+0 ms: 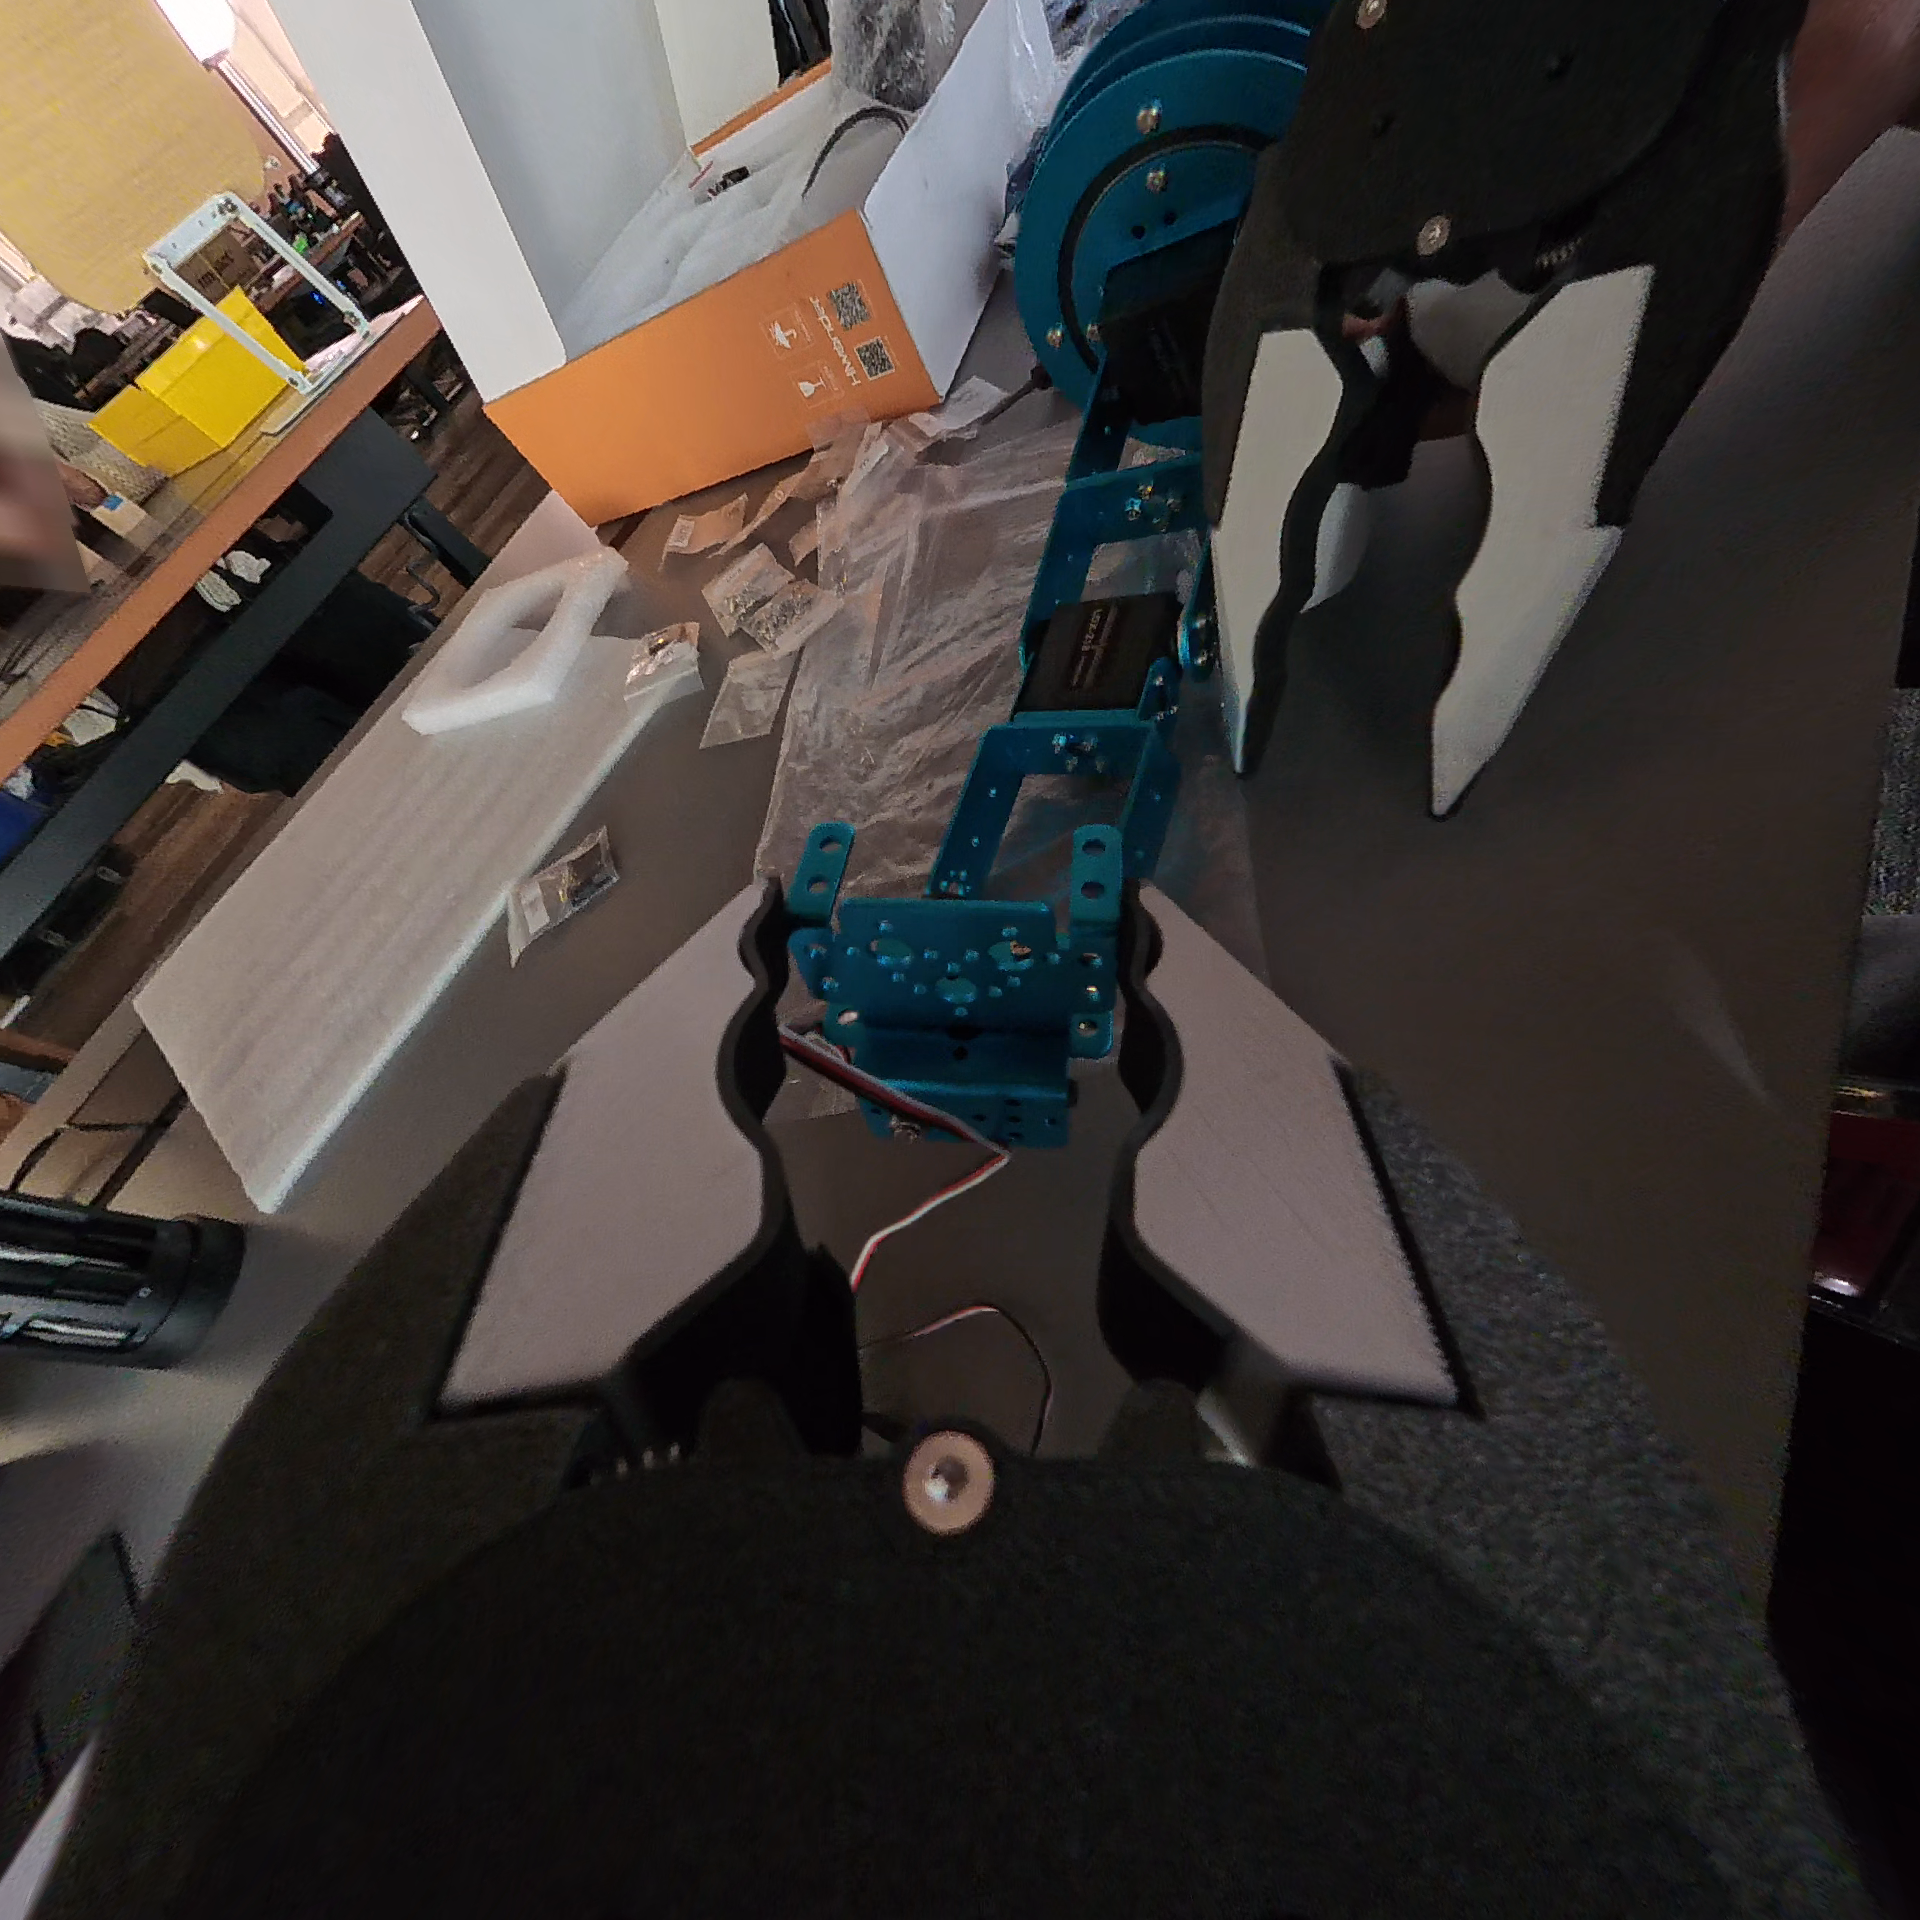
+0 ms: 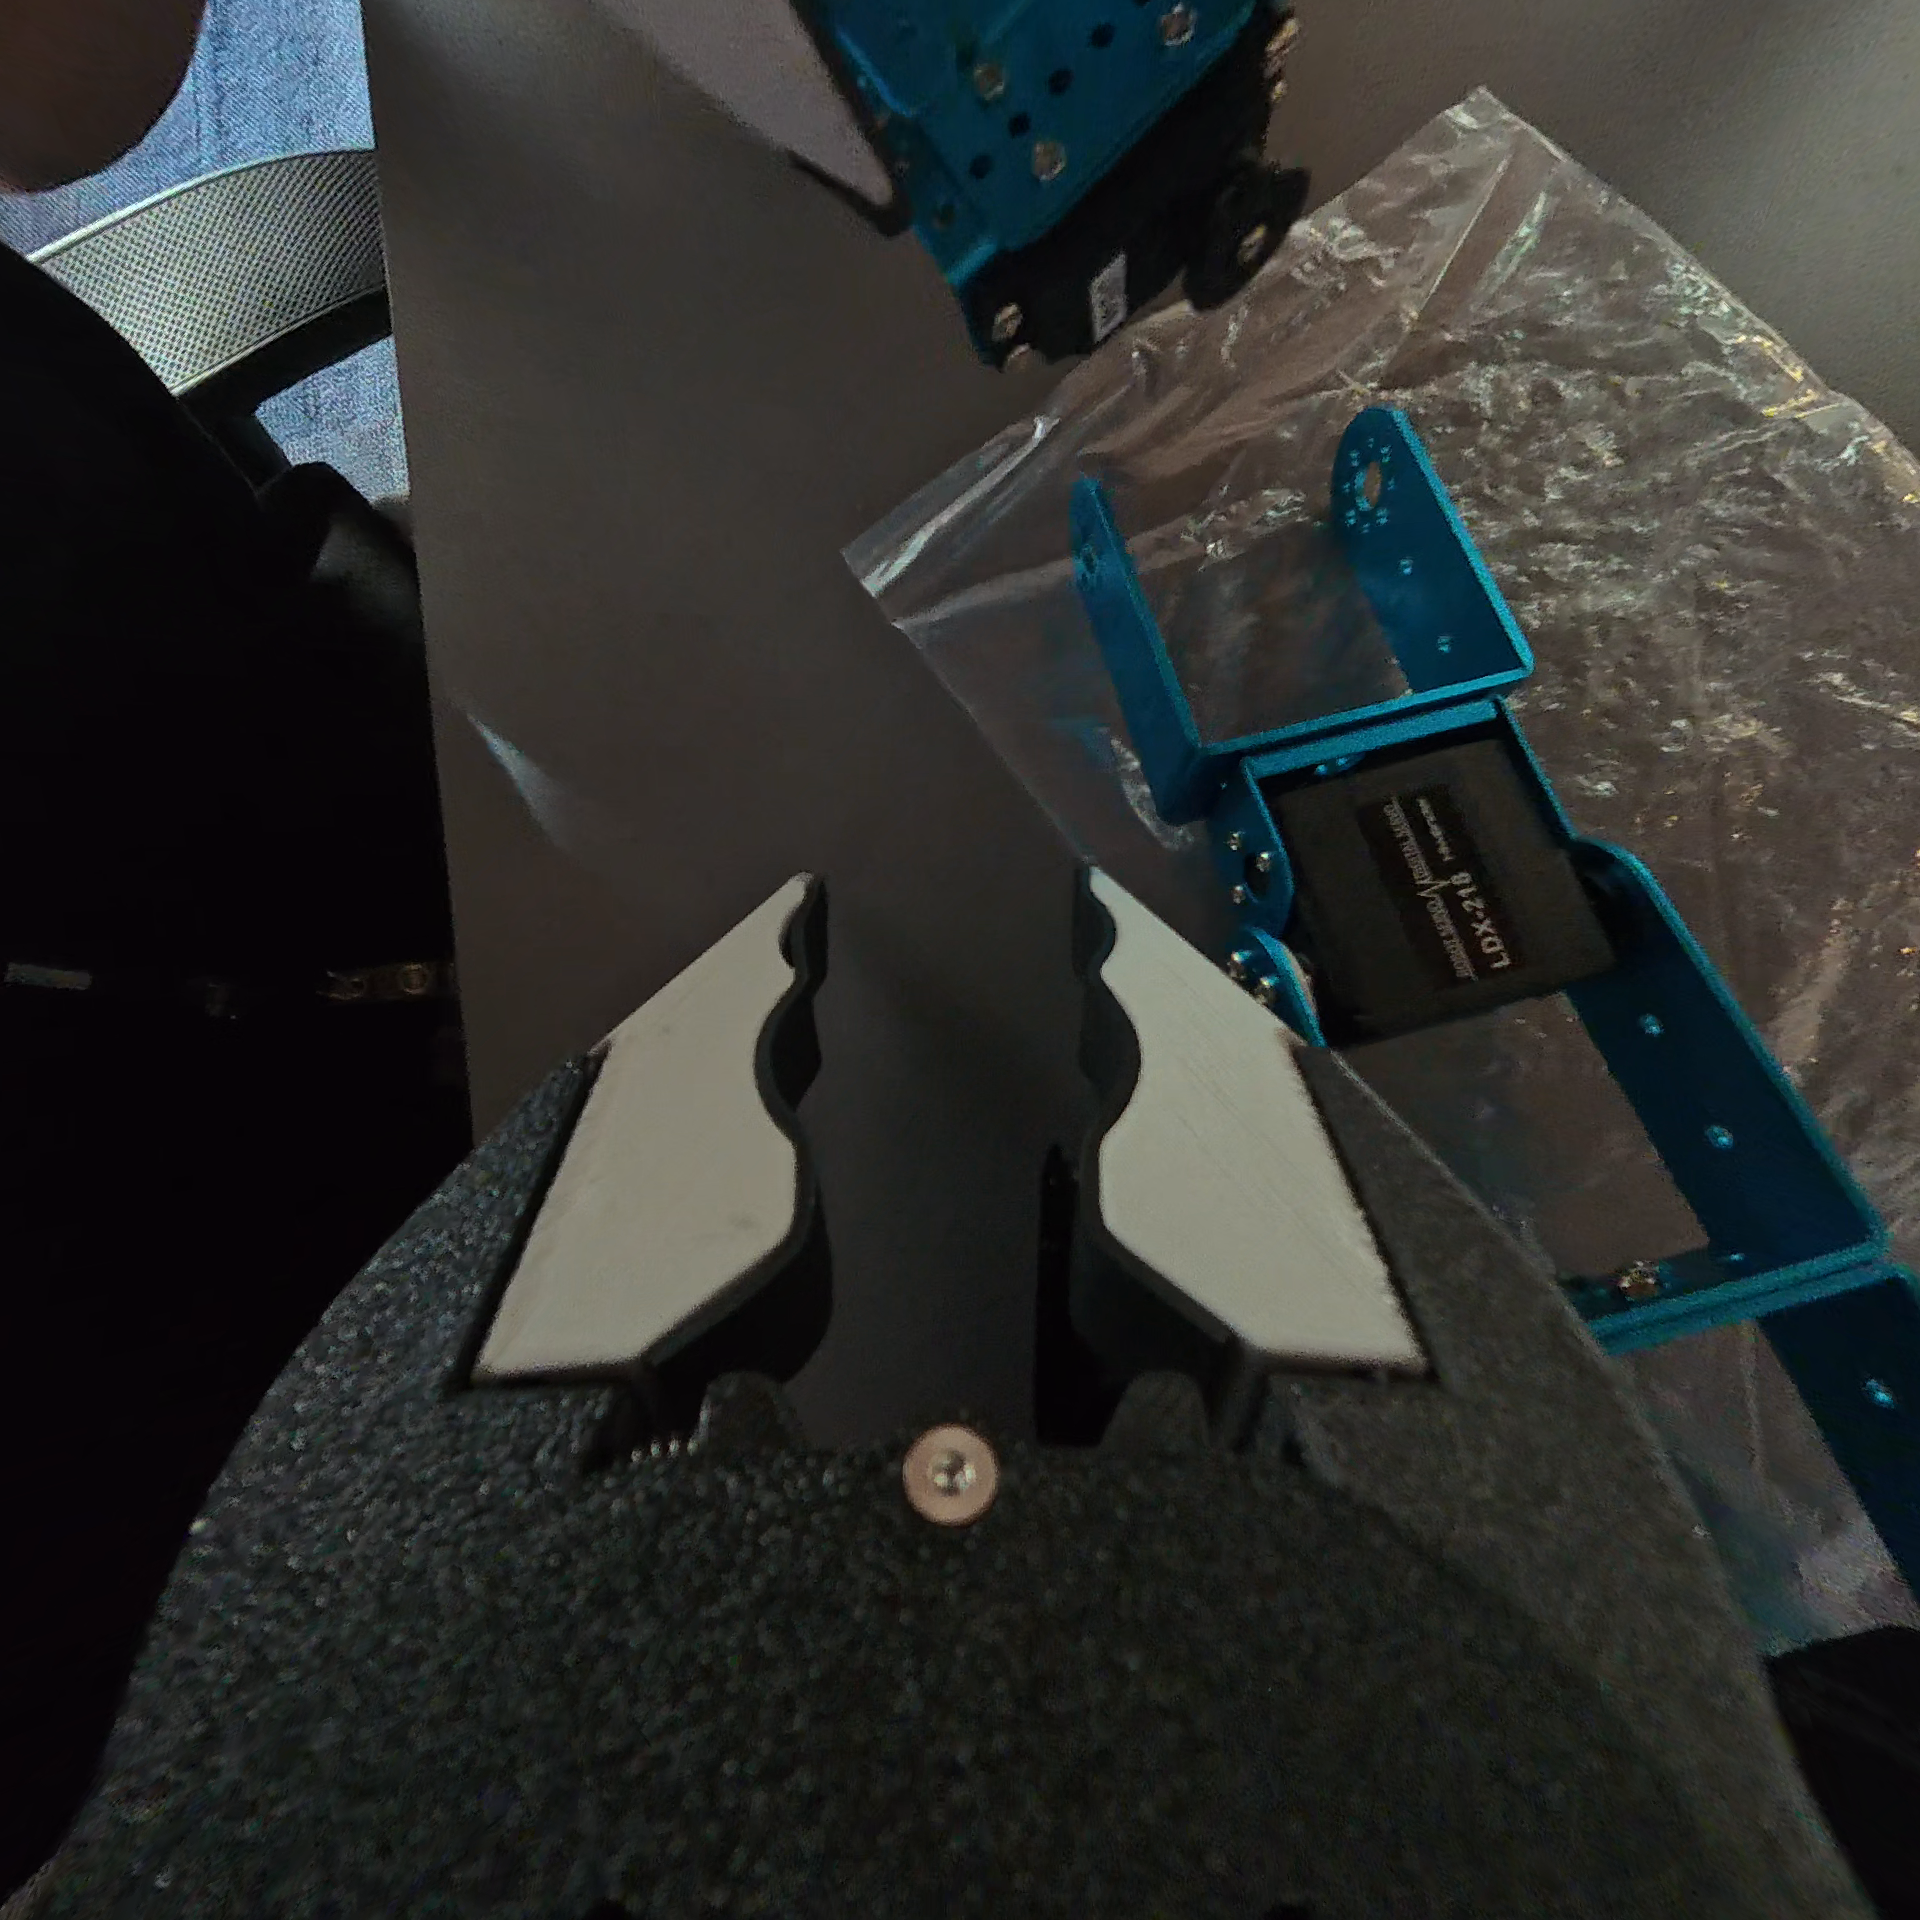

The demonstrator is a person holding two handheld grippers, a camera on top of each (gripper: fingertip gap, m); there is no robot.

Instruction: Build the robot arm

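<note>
The left gripper (image 1: 951,997) pinches a blue perforated metal servo bracket (image 1: 956,1023) off the grey desk (image 1: 1558,935), while the right gripper (image 2: 951,935) hovers spread and empty beside the blue jointed arm assembly (image 2: 1455,883) near the desk's edge.

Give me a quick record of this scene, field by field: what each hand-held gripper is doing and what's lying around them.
left hand-held gripper: shut on blue bracket, servo wire trailing
right hand-held gripper: open, empty, over grey table
nearest right: blue arm lying on plastic bag
arm end: open U-bracket
far side: orange box, white foam, small parts bags
</note>
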